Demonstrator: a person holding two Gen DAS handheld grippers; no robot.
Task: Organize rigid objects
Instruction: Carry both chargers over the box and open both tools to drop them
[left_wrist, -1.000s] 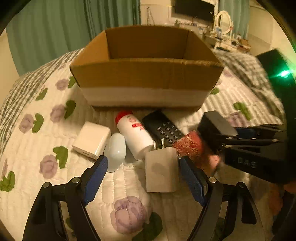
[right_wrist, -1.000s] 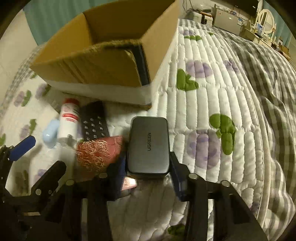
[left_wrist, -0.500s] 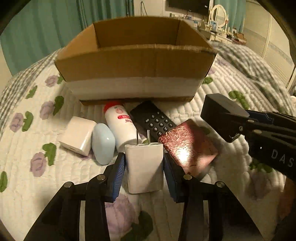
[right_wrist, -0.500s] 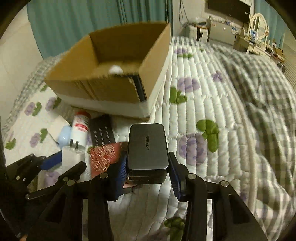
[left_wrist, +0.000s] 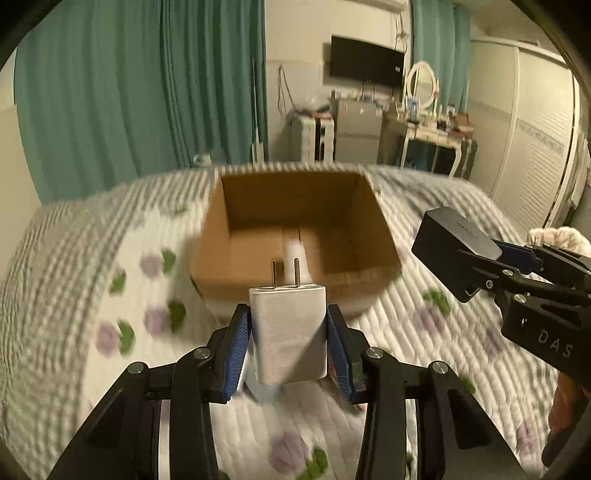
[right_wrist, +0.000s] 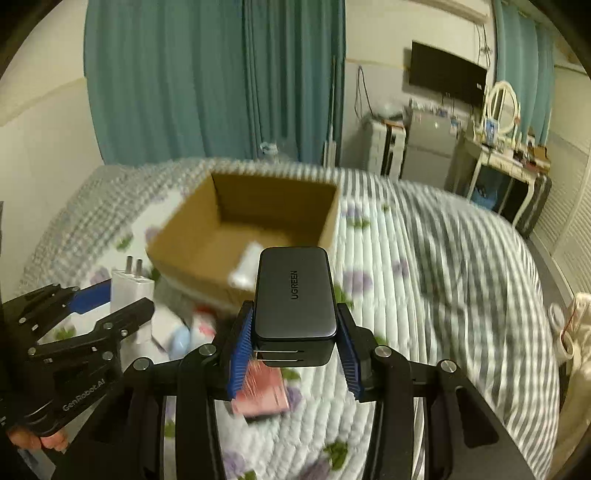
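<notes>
My left gripper (left_wrist: 289, 332) is shut on a white plug charger (left_wrist: 289, 332), prongs forward, held in the air in front of the open cardboard box (left_wrist: 236, 206). My right gripper (right_wrist: 294, 334) is shut on a black UGREEN charger (right_wrist: 294, 295), also lifted, to the right of the box (right_wrist: 192, 218). A white object (left_wrist: 293, 251) lies inside the box. In the left wrist view the black charger (left_wrist: 454, 240) shows at the right. In the right wrist view the white charger (right_wrist: 131, 291) shows at the left.
The box stands on a quilted floral bedspread (left_wrist: 424, 332). Below the right gripper lie a red patterned card (right_wrist: 262, 391), a light blue item (right_wrist: 181, 341) and other blurred items. Teal curtains (left_wrist: 147, 92) and a dresser (left_wrist: 424, 133) stand behind the bed.
Both grippers have risen from the bedspread with their chargers. The left gripper closed on the white charger and lifted it. The box now sits lower and its inside shows.
</notes>
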